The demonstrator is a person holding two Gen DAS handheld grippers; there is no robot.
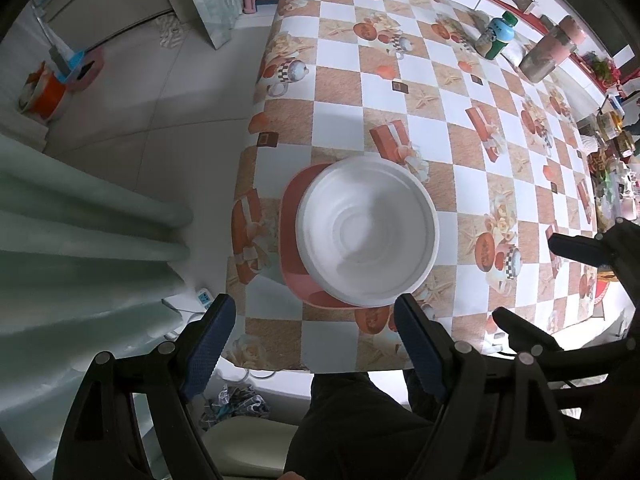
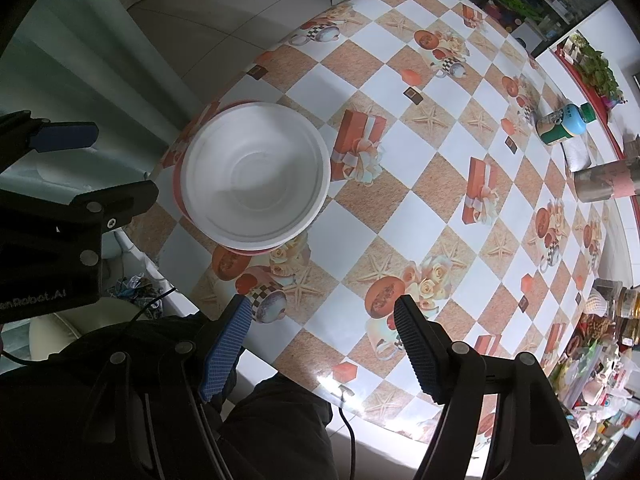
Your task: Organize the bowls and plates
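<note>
Hovering above the checkered table, the left gripper and right gripper were noted with fingers apart, empty. At frame centre, a white bowl was seen stacked on a pink plate, judged already organized.

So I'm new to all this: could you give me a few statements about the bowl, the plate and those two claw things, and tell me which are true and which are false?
1. The white bowl sits on the pink plate. True.
2. The left gripper is clamped on the bowl. False: its jaws stand open above the table, holding nothing.
3. The bowl is full of food. False: it is empty.
4. The right gripper is open with nothing between its fingers. True.
5. The green bottle stands right beside the bowl. False: it is far across the checkered tablecloth.
</note>
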